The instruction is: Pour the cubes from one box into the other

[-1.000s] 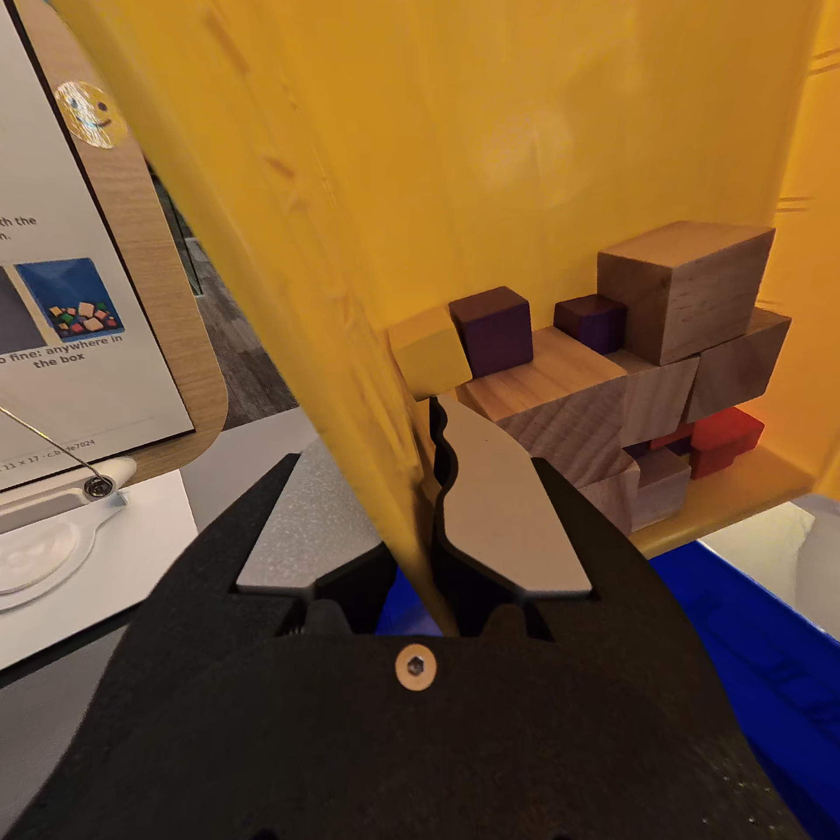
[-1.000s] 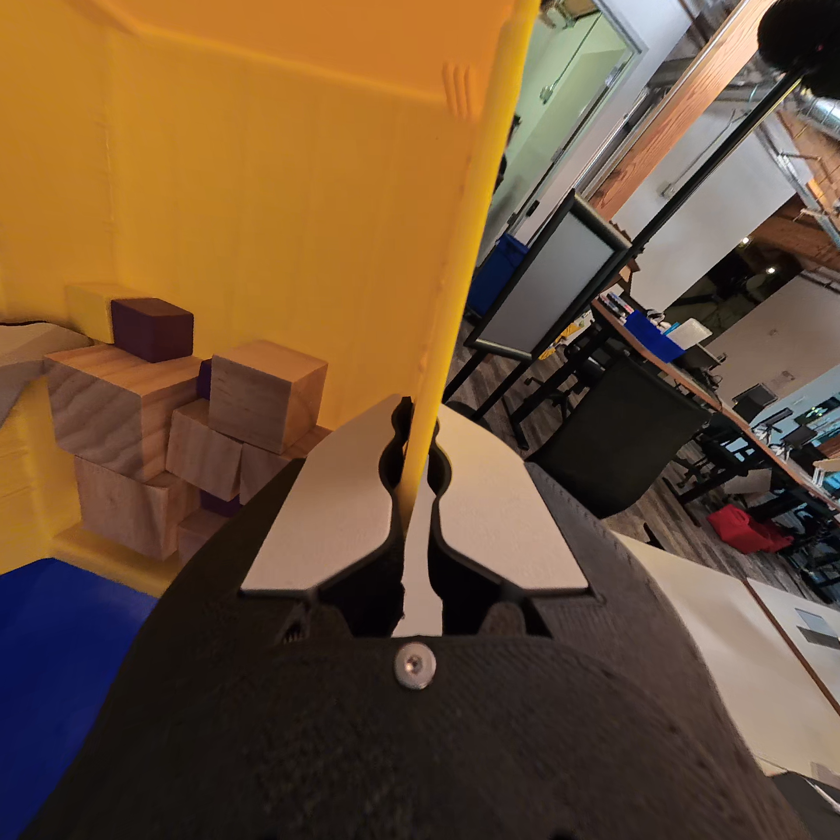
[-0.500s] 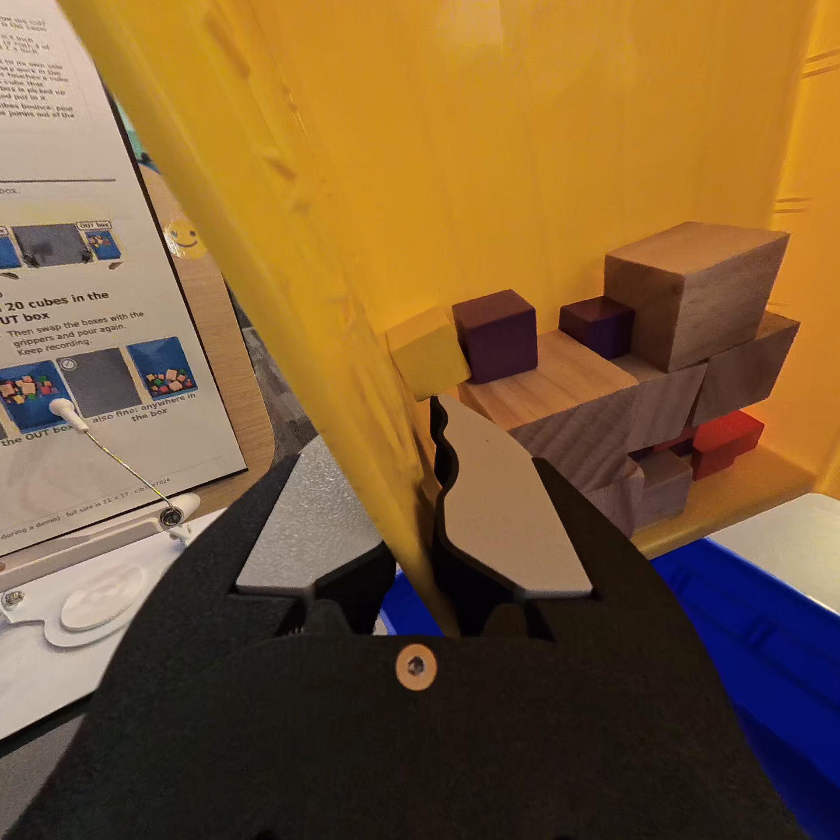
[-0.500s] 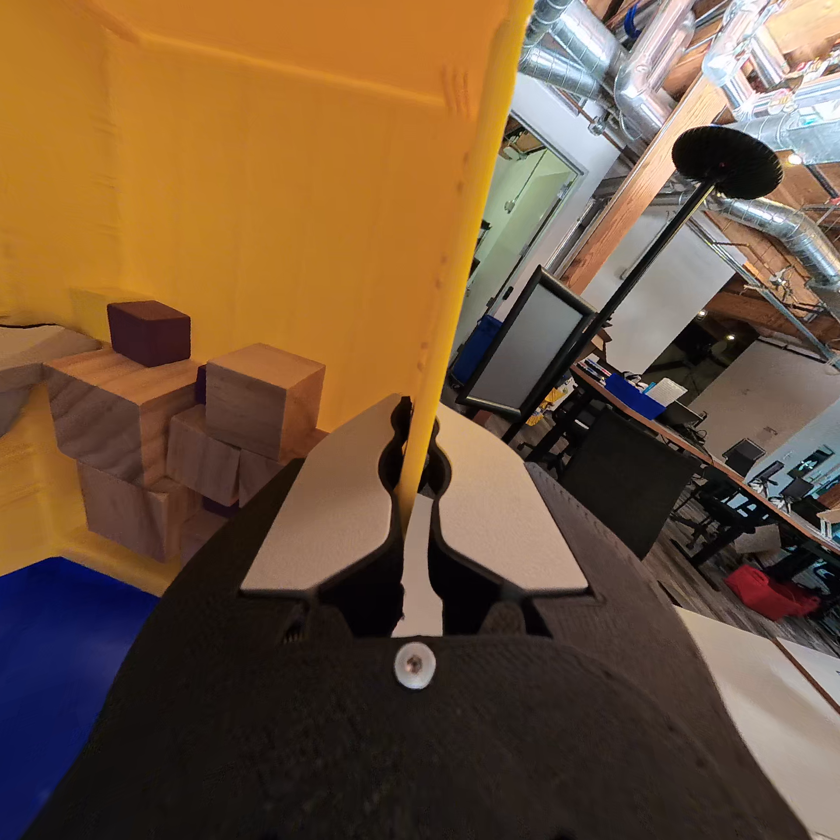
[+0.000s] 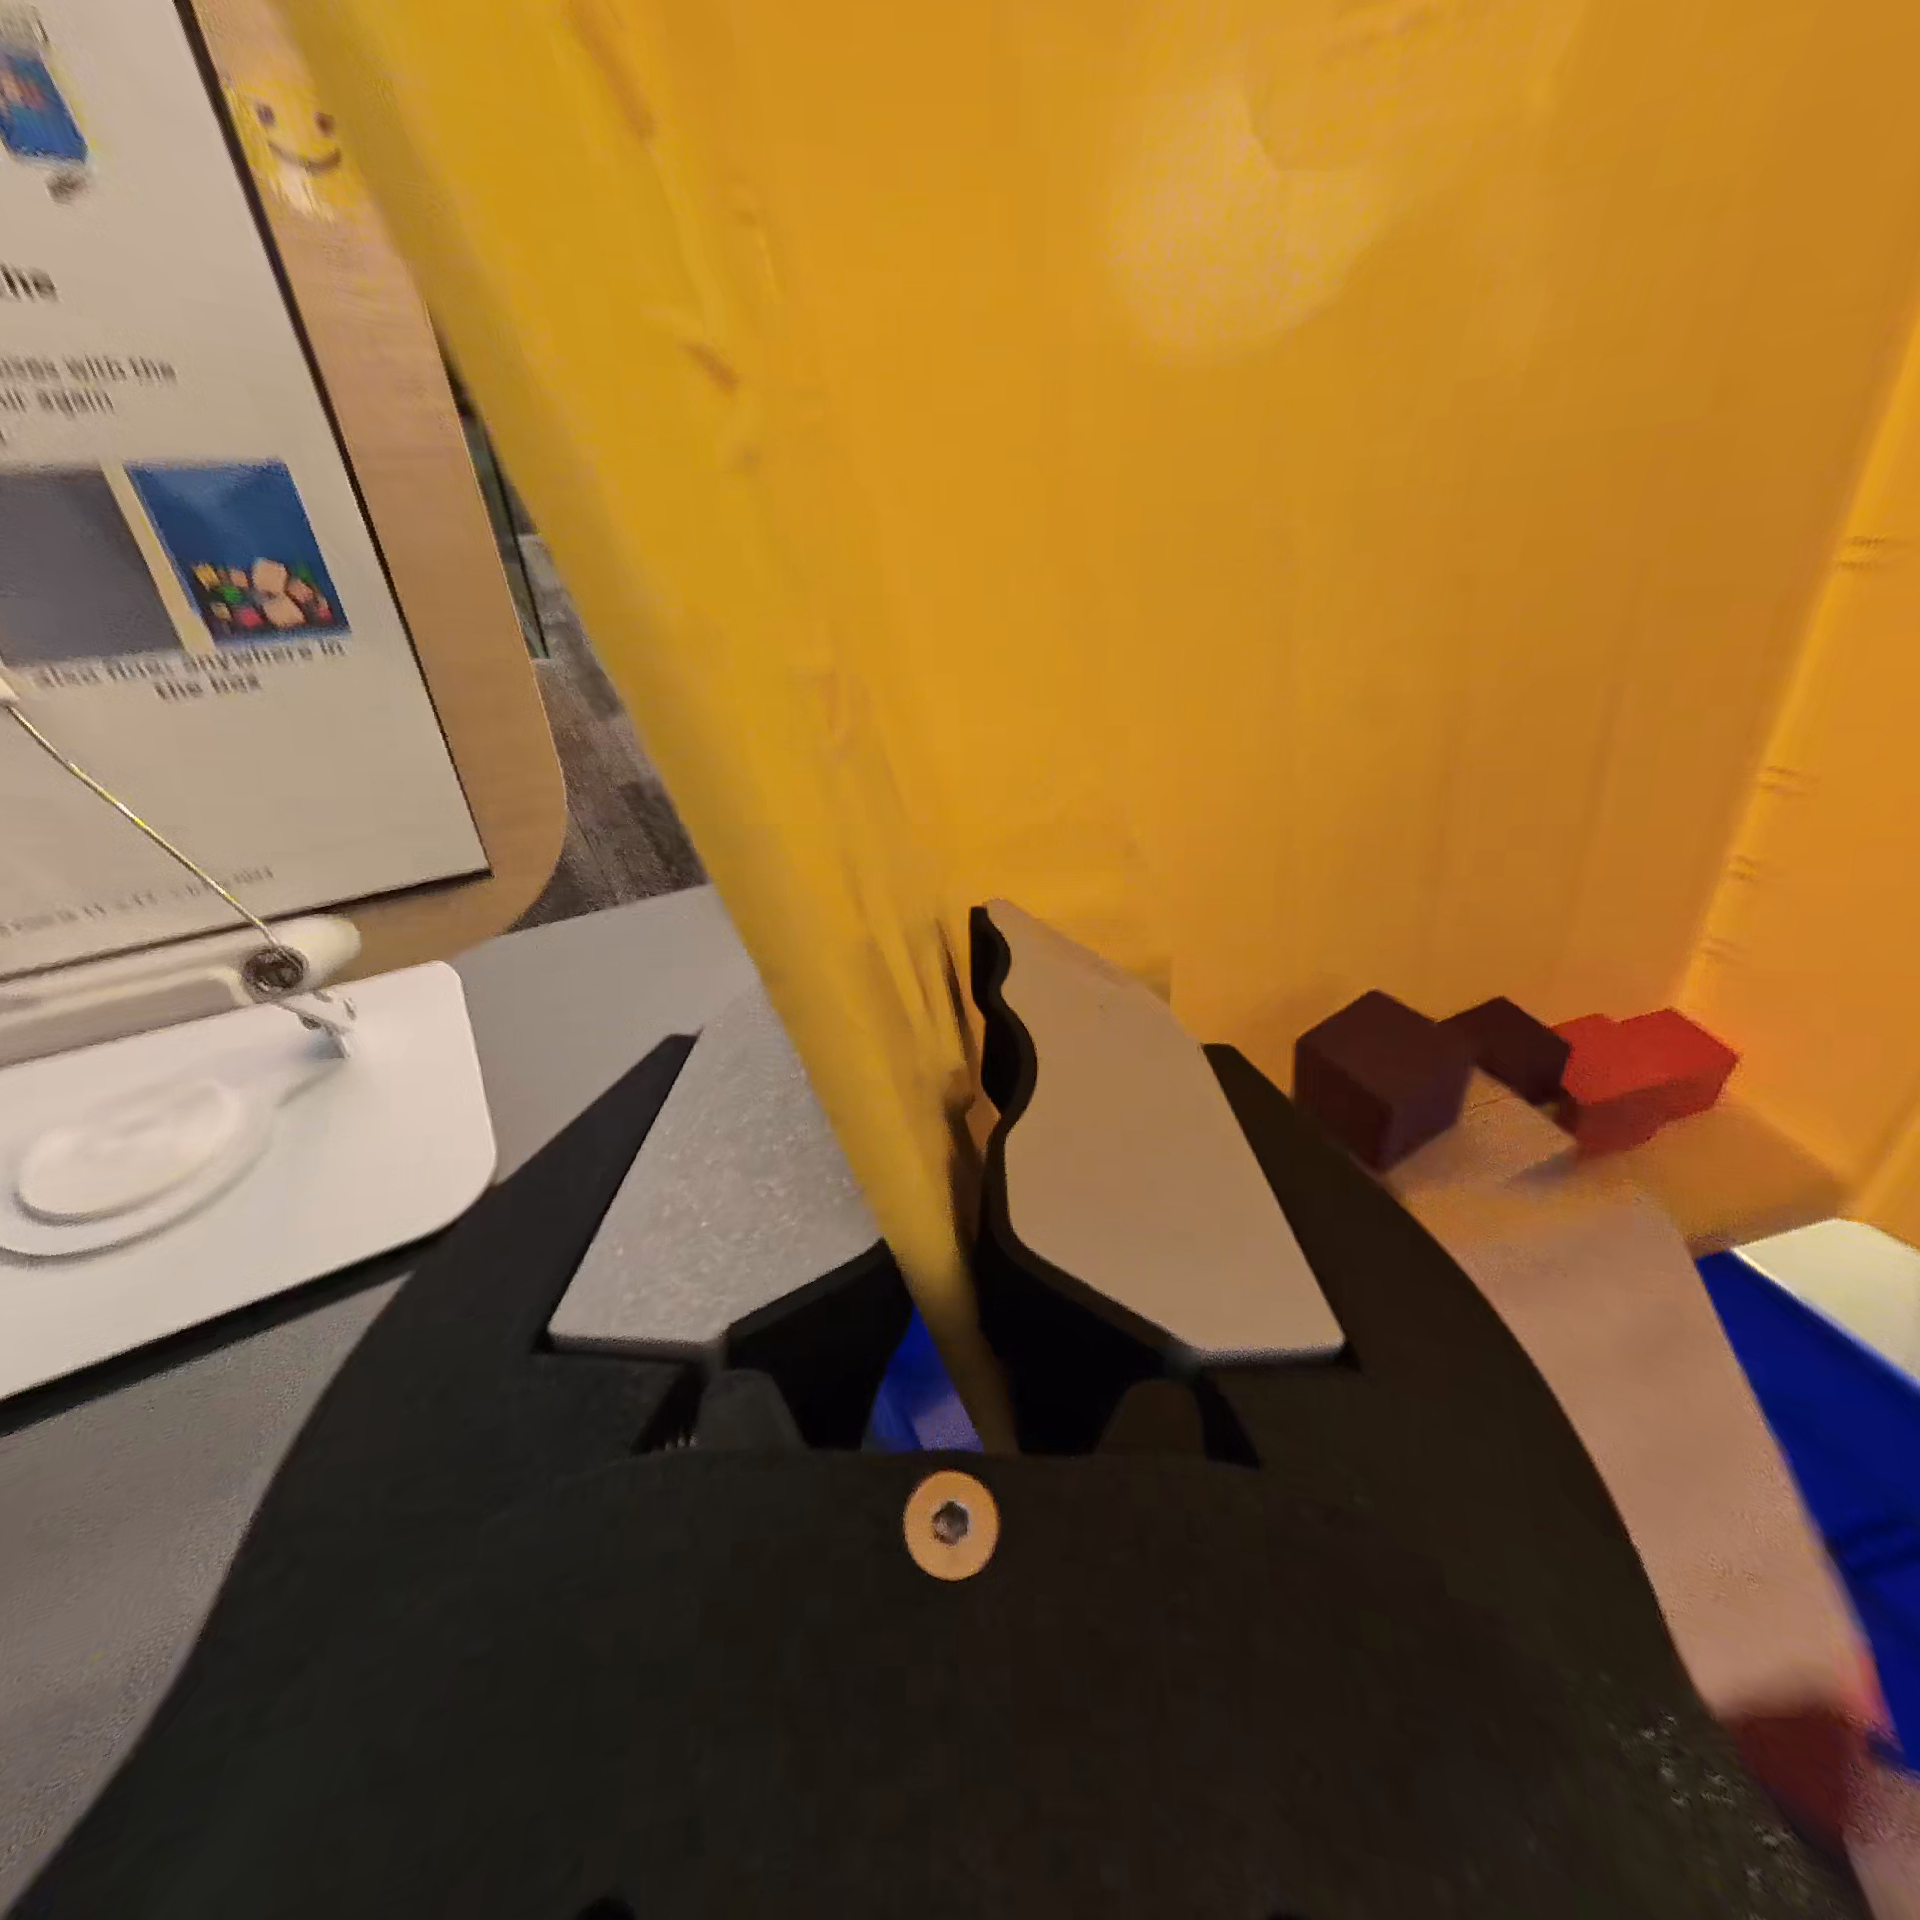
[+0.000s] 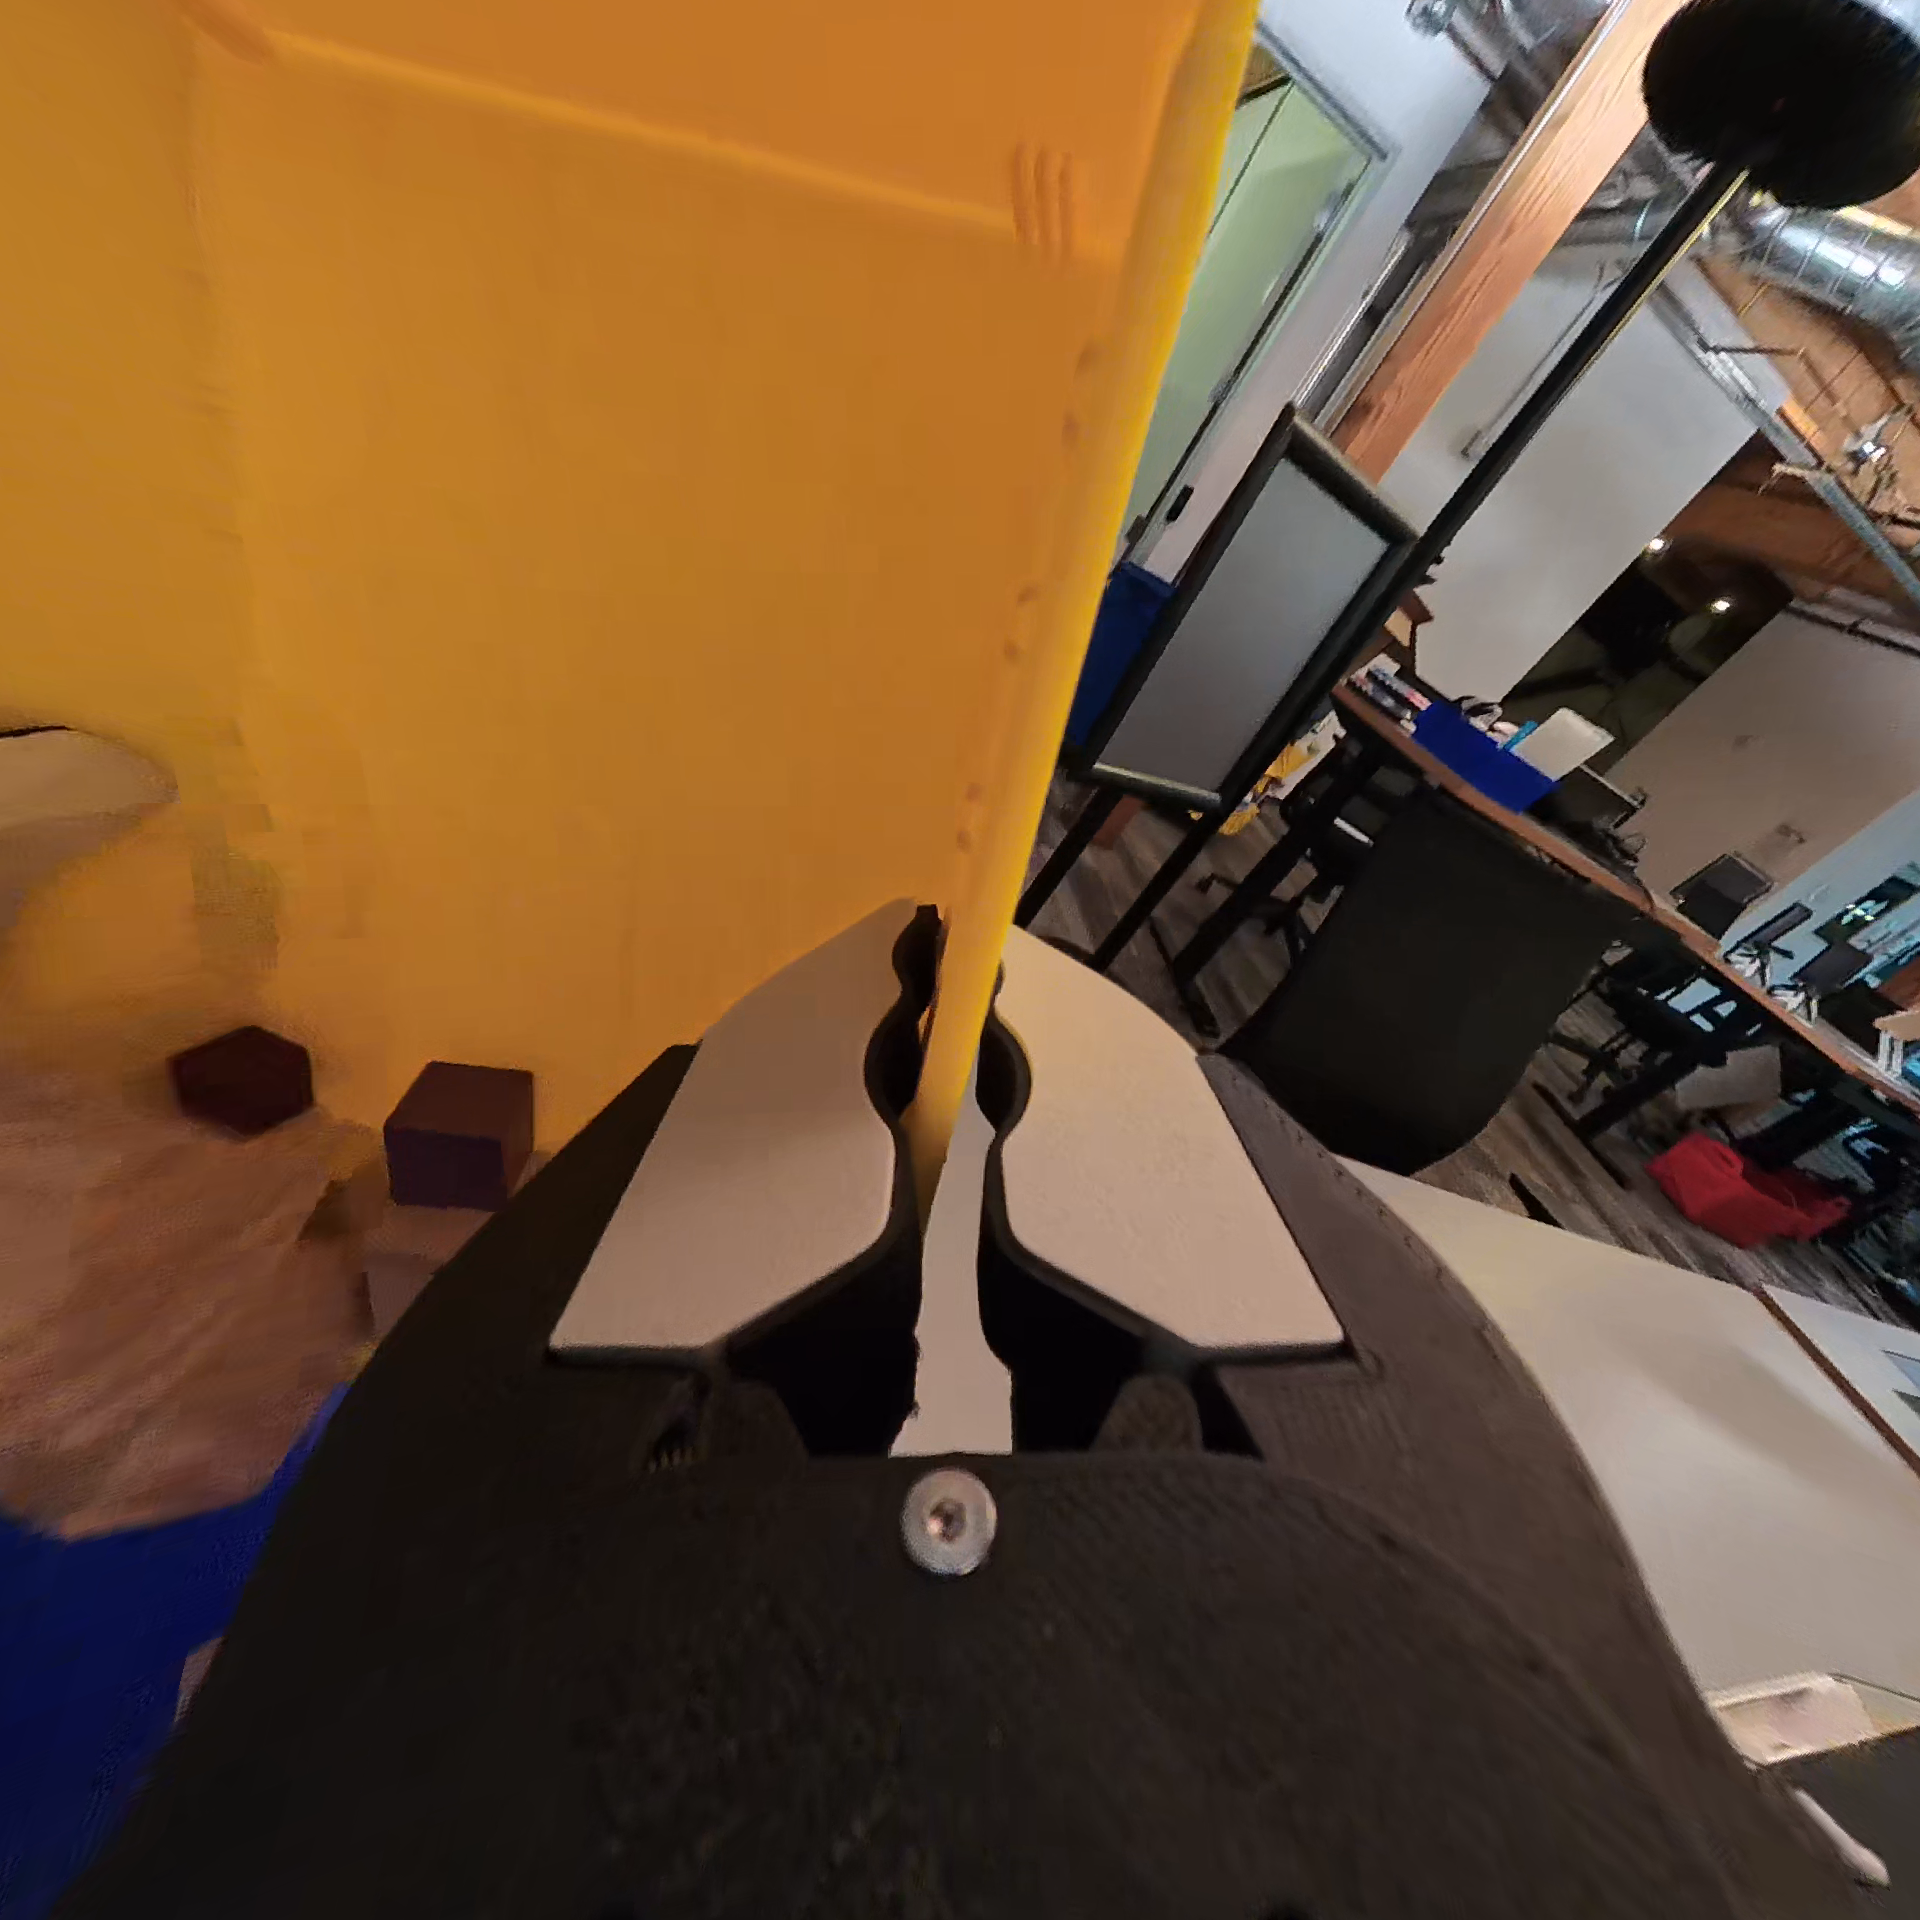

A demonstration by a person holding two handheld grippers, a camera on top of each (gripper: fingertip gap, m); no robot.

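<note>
The yellow box (image 5: 1195,499) is tipped steeply, its open side facing me. My left gripper (image 5: 961,1039) is shut on its left wall. My right gripper (image 6: 961,997) is shut on its right wall (image 6: 1060,623). Wooden cubes (image 5: 1621,1434) slide out over the lower rim as a blurred streak, also seen in the right wrist view (image 6: 156,1299). Two dark purple cubes (image 5: 1382,1081) and a red cube (image 5: 1642,1060) sit at the rim. The blue box (image 5: 1849,1392) lies just below, also in the right wrist view (image 6: 94,1662).
An instruction sheet on a wooden board (image 5: 208,520) stands on a white stand (image 5: 208,1122) at the left on the grey table (image 5: 644,997). To the right are a white table (image 6: 1662,1403), a black chair (image 6: 1434,997), a screen on a stand (image 6: 1247,634) and desks.
The stack of cubes that rested in the yellow box's lower corner has broken loose and is sliding out towards the blue box. Both grippers keep their hold on the walls.
</note>
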